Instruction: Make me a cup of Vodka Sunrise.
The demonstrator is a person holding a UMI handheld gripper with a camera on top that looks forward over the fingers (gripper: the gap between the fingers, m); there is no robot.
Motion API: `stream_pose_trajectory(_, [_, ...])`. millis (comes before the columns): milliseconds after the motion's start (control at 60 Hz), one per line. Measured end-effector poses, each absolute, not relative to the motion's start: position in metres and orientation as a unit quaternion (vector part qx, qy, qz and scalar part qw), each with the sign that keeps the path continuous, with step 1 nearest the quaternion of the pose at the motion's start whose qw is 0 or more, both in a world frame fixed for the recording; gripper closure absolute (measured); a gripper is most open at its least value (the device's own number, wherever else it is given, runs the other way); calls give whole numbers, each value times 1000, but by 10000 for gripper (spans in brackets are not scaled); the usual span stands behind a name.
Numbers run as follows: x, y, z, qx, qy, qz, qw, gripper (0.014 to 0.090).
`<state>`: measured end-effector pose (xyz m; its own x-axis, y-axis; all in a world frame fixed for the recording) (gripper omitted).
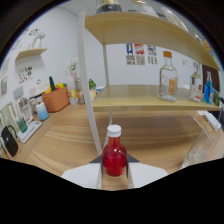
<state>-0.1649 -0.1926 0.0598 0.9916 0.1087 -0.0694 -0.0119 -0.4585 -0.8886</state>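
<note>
From the gripper view, the tongs (114,172) sit closed on a small red-filled bottle (114,156) with a white cap, both fingers pressing its sides. The bottle stands upright, long axis vertical, held over the near part of the wooden table (60,145). Well beyond, a clear glass bottle (168,77) stands on the lower shelf (135,102), ahead and to the right.

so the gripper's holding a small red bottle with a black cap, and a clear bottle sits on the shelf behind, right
Not quite: the cap is white, not black, as the gripper view shows. The rest holds: the gripper grips the small red bottle between its fingers, and a clear bottle stands on the shelf behind.
</note>
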Motion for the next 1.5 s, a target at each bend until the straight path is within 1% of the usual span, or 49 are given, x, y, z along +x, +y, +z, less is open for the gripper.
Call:
stream_pose_trajectory(133, [-169, -195, 33, -876, -16, 52, 480, 707])
stream_pose_trajectory(267, [-172, -197, 12, -889, -2, 39, 456, 706])
stream_pose_trajectory(450, [-171, -203, 11, -888, 0, 22, 460, 695])
stream_pose_trajectory(633, [-171, -214, 7, -893, 0, 24, 449, 676])
stream_pose_trajectory(700, [-172, -219, 5, -897, -7, 29, 442, 615])
stream_pose_trajectory(750, [-175, -224, 2, -900, -12, 40, 434, 538])
stream_pose_trajectory(767, [-177, -226, 2, -901, -14, 47, 431, 485])
stream_pose_trajectory(817, [-183, -230, 8, -899, -20, 68, 431, 218])
stream_pose_trajectory(833, [-184, -232, 11, -898, -21, 73, 433, 178])
stream_pose_trajectory(850, [-183, -233, 14, -897, -22, 76, 435, 207])
stream_pose_trajectory(867, [-182, -235, 18, -895, -23, 76, 438, 216])
stream_pose_trajectory(900, [-176, -237, 28, -892, -22, 71, 447, 188])
stream_pose_trajectory(1083, [-154, -254, 98, -861, -41, 74, 501, 201])
stream_pose_trajectory(1233, [-110, -277, 144, -846, -31, 61, 529, 189])
stream_pose_trajectory(1333, [-69, -292, 158, -844, -17, 51, 534, 188])
stream_pose_trajectory(1400, [-40, -302, 158, -844, -6, 45, 535, 196])
stream_pose_trajectory(1500, [-1, -315, 157, -850, 3, 37, 525, 202])
